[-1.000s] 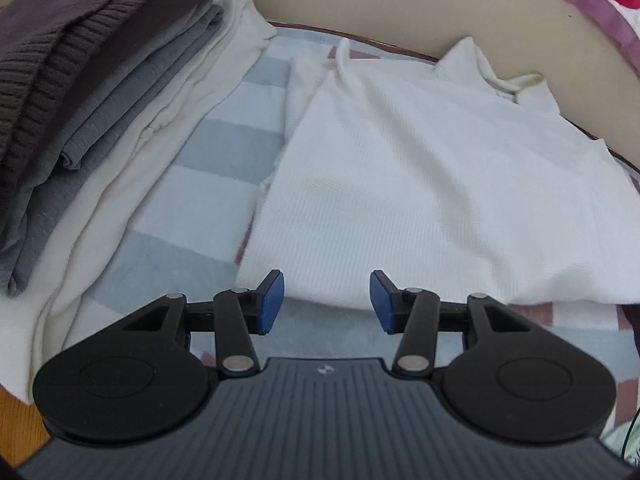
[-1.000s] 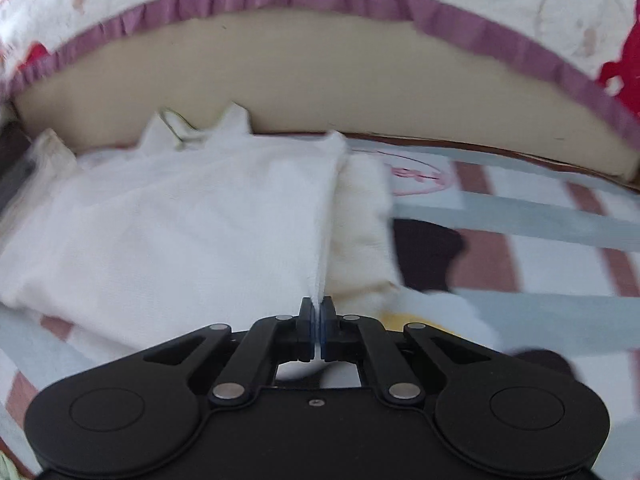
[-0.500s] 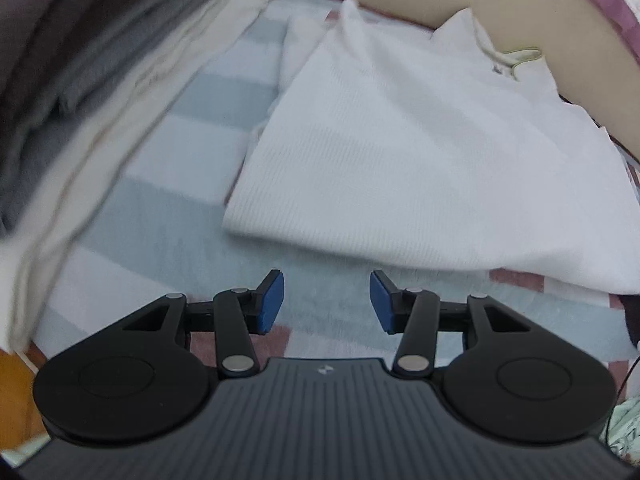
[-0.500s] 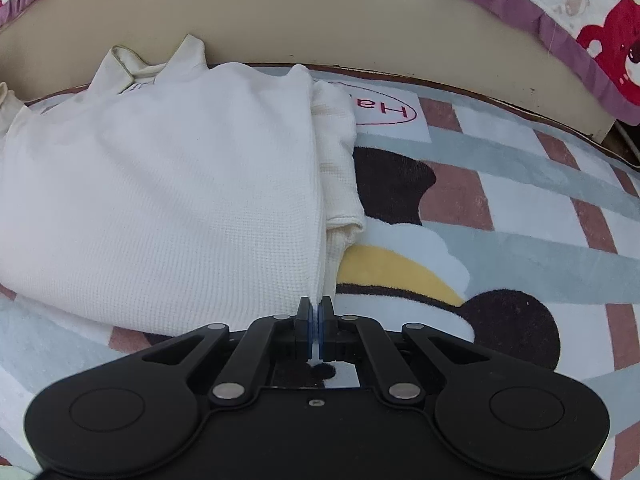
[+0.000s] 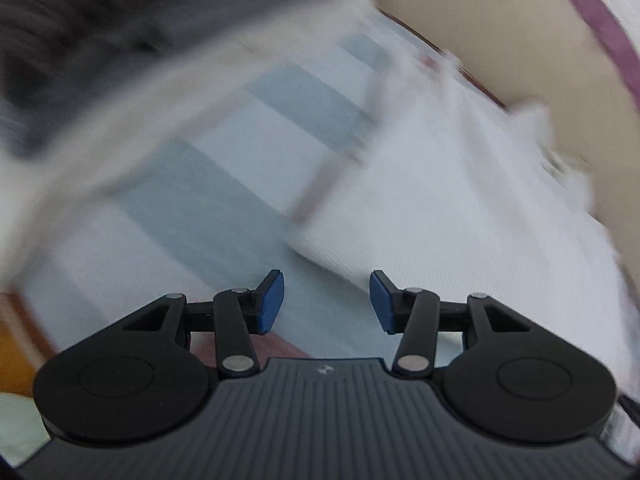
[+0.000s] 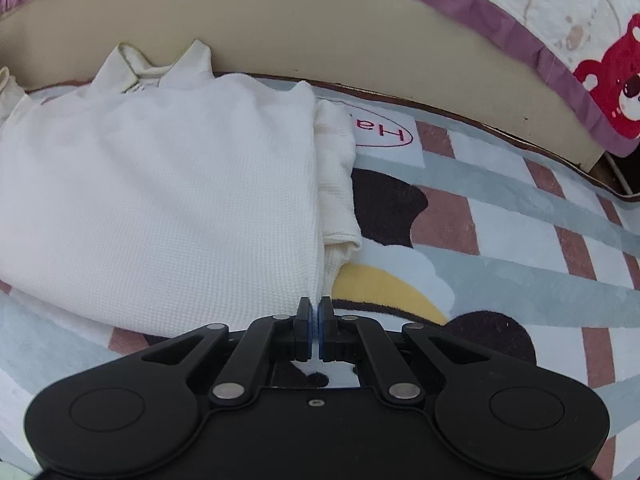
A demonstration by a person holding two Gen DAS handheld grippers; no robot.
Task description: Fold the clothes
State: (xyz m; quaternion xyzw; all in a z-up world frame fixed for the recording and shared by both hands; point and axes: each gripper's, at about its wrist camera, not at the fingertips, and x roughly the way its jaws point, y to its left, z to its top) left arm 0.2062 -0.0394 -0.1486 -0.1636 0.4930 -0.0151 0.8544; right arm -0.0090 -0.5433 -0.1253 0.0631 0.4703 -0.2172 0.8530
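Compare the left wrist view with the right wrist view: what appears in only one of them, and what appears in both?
Only the left wrist view shows the blurred stack of dark folded clothes and the open left tool. Only the right wrist view shows the right tool shut on the garment's corner, and the red bear print. Both show the white waffle-knit garment on the striped blanket.
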